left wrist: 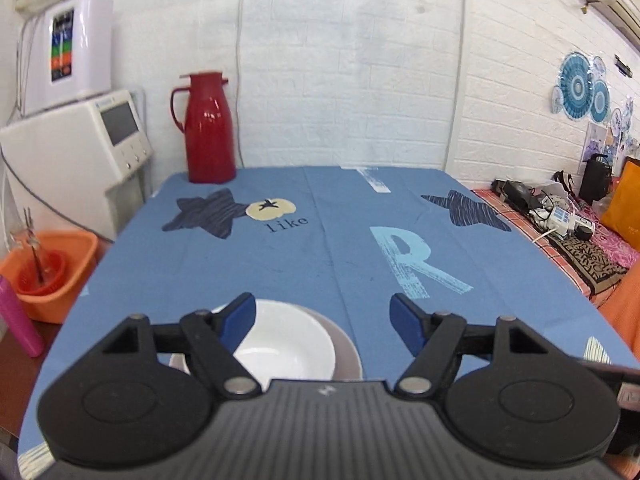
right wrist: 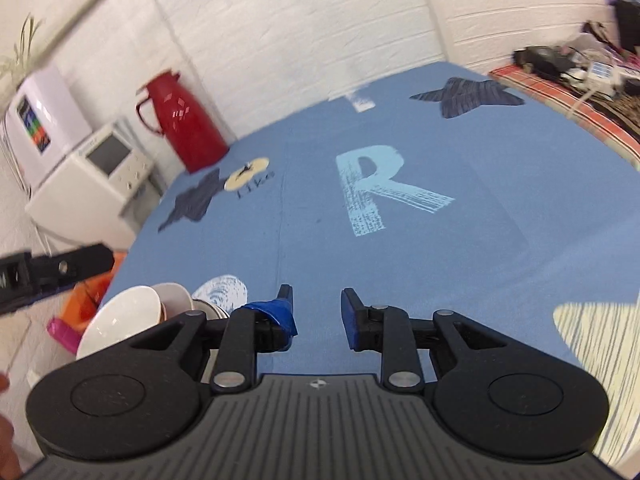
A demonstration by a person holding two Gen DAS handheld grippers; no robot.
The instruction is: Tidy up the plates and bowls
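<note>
I see a blue tablecloth point(left wrist: 304, 256) printed with dark stars, a pale letter R and the word "like", spread over a table that fills most of both wrist views and runs to a white brick wall point(left wrist: 344, 60) at the far side. Off the table's far left corner stands a white appliance point(left wrist: 76, 152) with a small screen, with a white dispenser point(left wrist: 72, 48) on top of it. A red thermos jug point(left wrist: 208, 128) stands upright on the far left corner of the cloth. Lower on the left, beside the table, sits an orange basin point(left wrist: 60, 264). My left gripper point(left wrist: 322, 320) hangs over the near edge of the table with its blue-padded jaws spread wide and nothing between them. Just beneath it, on the near left part of the cloth, a white bowl point(left wrist: 288, 344) sits on a grey plate point(left wrist: 344, 352); the left finger overlaps the bowl's rim in the view, but I cannot tell if it touches. My right gripper point(right wrist: 316, 312) hovers over bare cloth near the middle, jaws parted a little and empty. In its view, a stack of white bowls point(right wrist: 132, 312) sits at the near left, partly hidden behind the gripper body.
</note>
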